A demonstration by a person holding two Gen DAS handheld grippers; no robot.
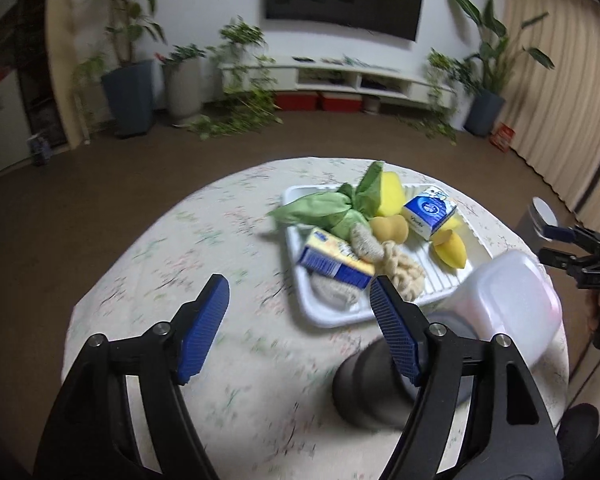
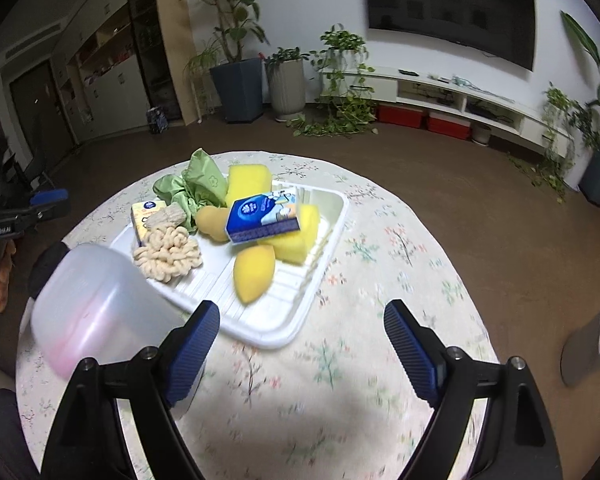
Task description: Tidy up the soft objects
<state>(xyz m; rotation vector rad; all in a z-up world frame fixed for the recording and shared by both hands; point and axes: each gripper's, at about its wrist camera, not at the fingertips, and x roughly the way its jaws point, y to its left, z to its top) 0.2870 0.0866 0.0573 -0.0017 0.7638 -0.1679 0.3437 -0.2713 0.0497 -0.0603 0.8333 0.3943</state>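
Observation:
A white tray (image 1: 456,276) on the round table holds a green cloth (image 1: 320,208), yellow sponges (image 1: 392,198), a blue tissue pack (image 1: 430,210), a yellow and blue box (image 1: 336,262), a beige knitted scrubber (image 1: 404,272) and a yellow teardrop sponge (image 1: 452,254). My left gripper (image 1: 300,292) is open over the cloth just left of the tray, nothing between its fingers. My right gripper (image 2: 303,312) is open above the tray's (image 2: 332,216) near edge, holding nothing. A translucent plastic tub (image 2: 100,300) stands beside its left finger.
A dark ribbed round object (image 1: 372,384) sits by the translucent tub (image 1: 508,300), behind my left gripper's right finger. The floral tablecloth (image 2: 380,260) covers the table. A grey bin (image 2: 592,344) stands on the floor to the right. Potted plants and a TV unit line the far wall.

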